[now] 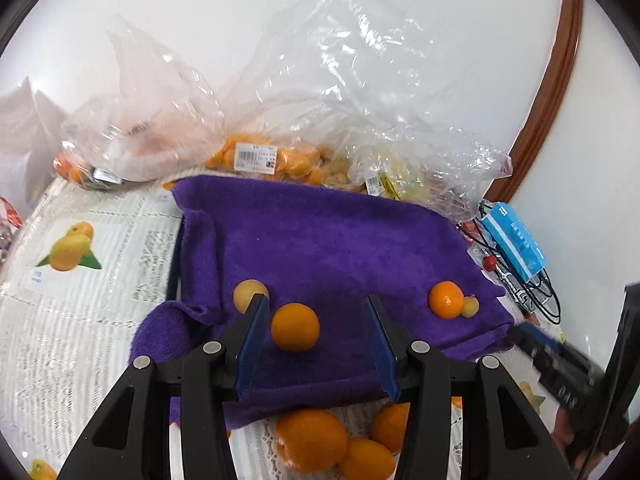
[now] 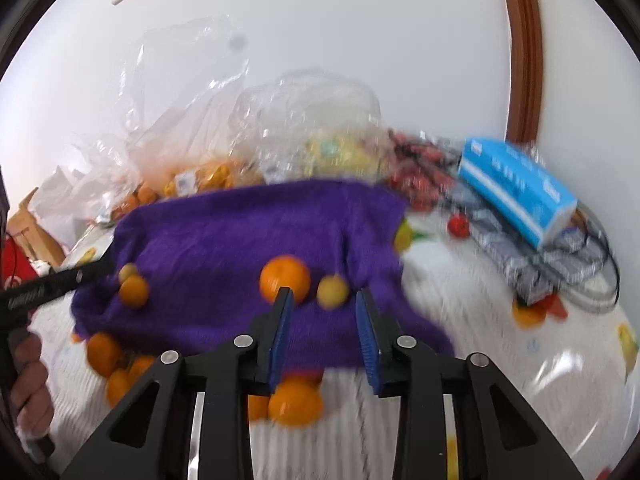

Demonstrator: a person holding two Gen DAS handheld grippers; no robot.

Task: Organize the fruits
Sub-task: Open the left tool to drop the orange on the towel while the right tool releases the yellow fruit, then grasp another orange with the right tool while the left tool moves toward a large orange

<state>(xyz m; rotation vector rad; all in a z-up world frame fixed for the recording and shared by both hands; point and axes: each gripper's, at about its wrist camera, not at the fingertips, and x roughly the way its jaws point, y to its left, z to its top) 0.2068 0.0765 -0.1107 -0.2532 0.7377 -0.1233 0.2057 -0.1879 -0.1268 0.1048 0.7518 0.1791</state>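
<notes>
Bright, even indoor light; one view sharp, the other smeared.

The left wrist view is crisp at centre, with white glare on the plastic bags (image 1: 320, 80) and soft shadows under the oranges (image 1: 295, 327). The right wrist view is motion-blurred across the purple cloth (image 2: 240, 232) and blue box (image 2: 516, 196), though its fingers (image 2: 280, 336) stay sharp. Fisheye bending curves the door frame (image 1: 560, 80), and both views have dark corners.

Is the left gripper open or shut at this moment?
Open. The left gripper has its blue pads spread wide, with an orange lying on the purple towel between them, untouched by either pad.
</notes>
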